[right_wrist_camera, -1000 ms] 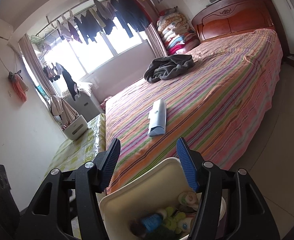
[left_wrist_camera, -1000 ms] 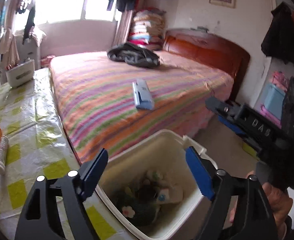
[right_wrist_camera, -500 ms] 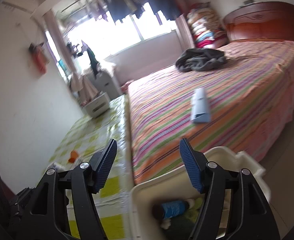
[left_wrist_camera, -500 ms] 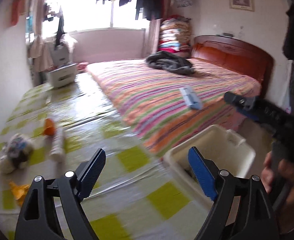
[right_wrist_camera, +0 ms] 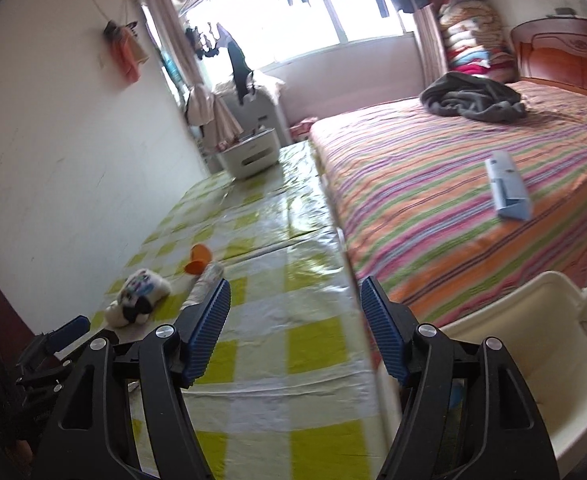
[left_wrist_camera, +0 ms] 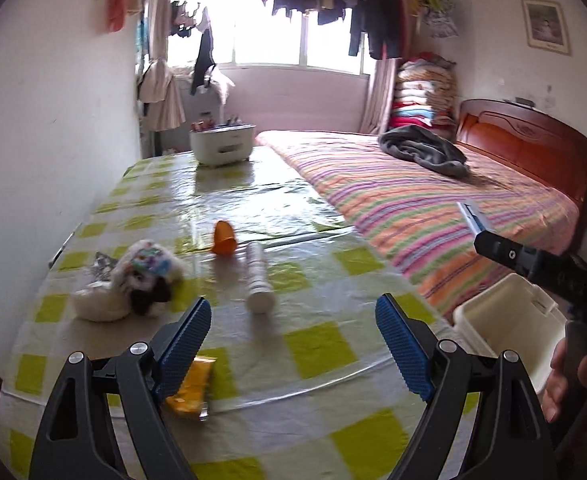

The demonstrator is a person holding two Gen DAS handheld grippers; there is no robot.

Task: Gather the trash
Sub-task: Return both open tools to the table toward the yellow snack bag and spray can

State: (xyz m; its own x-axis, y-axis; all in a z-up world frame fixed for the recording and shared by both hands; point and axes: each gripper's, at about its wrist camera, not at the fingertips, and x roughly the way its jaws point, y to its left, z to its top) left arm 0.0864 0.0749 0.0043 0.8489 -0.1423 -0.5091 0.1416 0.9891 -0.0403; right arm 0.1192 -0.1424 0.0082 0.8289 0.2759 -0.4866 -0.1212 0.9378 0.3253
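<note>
A: On the table (left_wrist_camera: 317,344): wrapper (left_wrist_camera: 191,386), tube (left_wrist_camera: 258,276), cup (left_wrist_camera: 224,237). Bin (left_wrist_camera: 509,332) waits at its edge, in easy reach.

B: Tongs?

A: I see the left gripper (left_wrist_camera: 293,340) spread, empty; right gripper (right_wrist_camera: 295,326) opening, empty, ready for pickup.

Glossy plastic tablecloth (left_wrist_camera: 253,200); striped cloth bedspread (left_wrist_camera: 433,208).

Right gripper (right_wrist_camera: 295,312) opening, empty, over checked table (right_wrist_camera: 261,240) beside bin (right_wrist_camera: 533,320)

Orange cup (left_wrist_camera: 224,237), white tube (left_wrist_camera: 259,278), yellow wrapper (left_wrist_camera: 191,388) lie on table; bin (left_wrist_camera: 505,334) beside.
</note>
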